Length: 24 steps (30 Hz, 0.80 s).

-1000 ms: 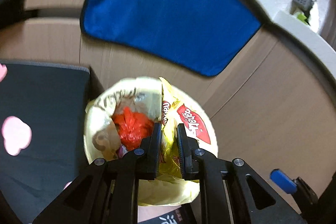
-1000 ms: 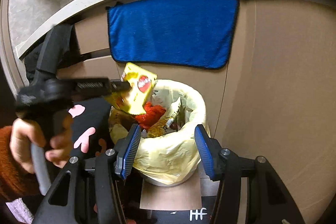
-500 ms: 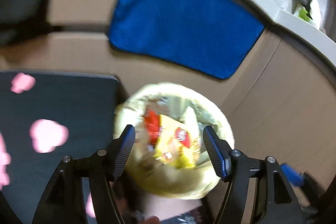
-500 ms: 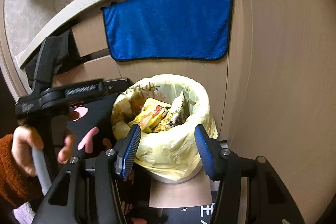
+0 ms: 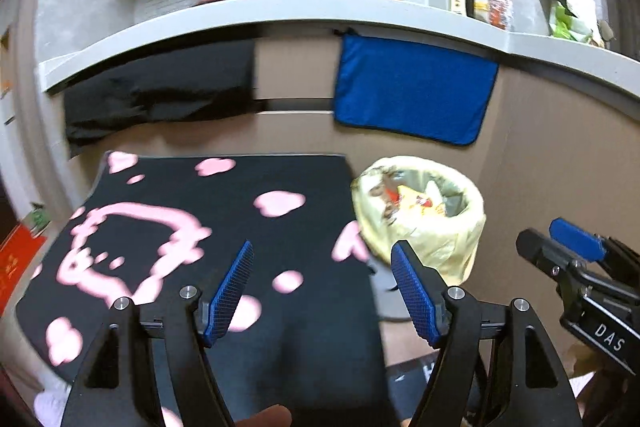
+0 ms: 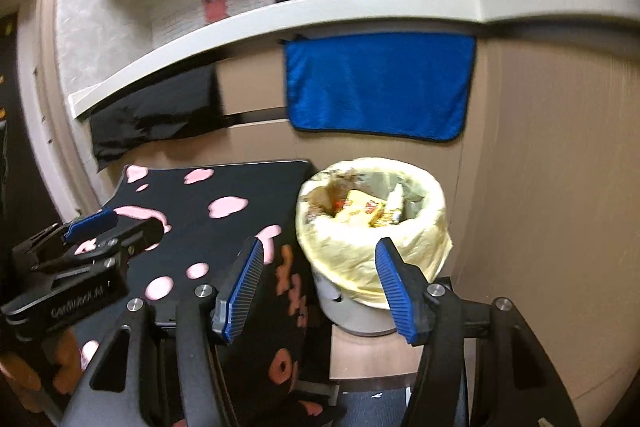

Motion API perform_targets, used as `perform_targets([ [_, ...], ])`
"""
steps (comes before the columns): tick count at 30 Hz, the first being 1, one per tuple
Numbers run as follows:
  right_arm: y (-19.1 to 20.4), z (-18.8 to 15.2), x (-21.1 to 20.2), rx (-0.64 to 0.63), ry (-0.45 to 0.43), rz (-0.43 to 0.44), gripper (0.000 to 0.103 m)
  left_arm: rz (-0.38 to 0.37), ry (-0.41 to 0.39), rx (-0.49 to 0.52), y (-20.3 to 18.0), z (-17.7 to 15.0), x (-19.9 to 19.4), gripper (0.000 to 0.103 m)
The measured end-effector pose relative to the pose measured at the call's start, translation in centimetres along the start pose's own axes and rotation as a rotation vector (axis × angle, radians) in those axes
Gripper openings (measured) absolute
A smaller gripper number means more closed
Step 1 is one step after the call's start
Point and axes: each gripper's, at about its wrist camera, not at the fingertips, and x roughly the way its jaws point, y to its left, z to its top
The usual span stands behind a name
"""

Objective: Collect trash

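Two grippers show, each with its blue-padded fingers spread wide apart and holding nothing. The left gripper [image 5: 322, 291] hovers above a black cloth with pink shapes [image 5: 192, 227] that covers a low surface. The right gripper [image 6: 318, 291] hangs just in front of a small bin [image 6: 372, 211] that stands on the floor beside that cloth.

Much is hard to make out. Both views are blurred, so the printing on the rubbish cannot be read. The hands holding the grippers are almost wholly hidden; only a sliver of skin shows at the bottom edge of the left view. In the left view the right gripper is cut off by the right edge, and in the right view the left gripper is cut off at lower left. The lower part of the bin is partly hidden behind the right gripper's fingers.

The bin is lined with a pale yellow bag [image 6: 400, 259] folded over its rim. Inside lie crumpled wrappers [image 6: 362, 211], mostly yellow with red patches, heaped close to the rim.

Behind the bin, a blue towel [image 6: 380, 87] hangs on a brown cabinet front [image 6: 560, 167] below a grey counter [image 6: 320, 15]. A dark cloth [image 6: 156, 111] hangs to its left.
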Motion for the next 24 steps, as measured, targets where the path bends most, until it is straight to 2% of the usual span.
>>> perform_targets([
  [3,2.0,-0.7,-1.4,-0.018,-0.003,0.004,0.058,0.048,-0.009,0.004,1.2,-1.0,-2.5,0.072],
  [9,4.6,-1.7,-3.8,-0.027,-0.027,0.006,0.058,0.065,-0.024,-0.023,2.9,-2.3,-6.1,0.072],
  [17,5.5,-1.6,-5.2,-0.027,-0.043,0.015,0.058,0.067,-0.054,-0.046,3.8,-2.5,-8.1,0.072],
  [24,6.0,-1.4,-5.6,-0.039,-0.051,0.018,0.058,0.066,-0.058,-0.059,4.0,-2.4,-8.4,0.072],
])
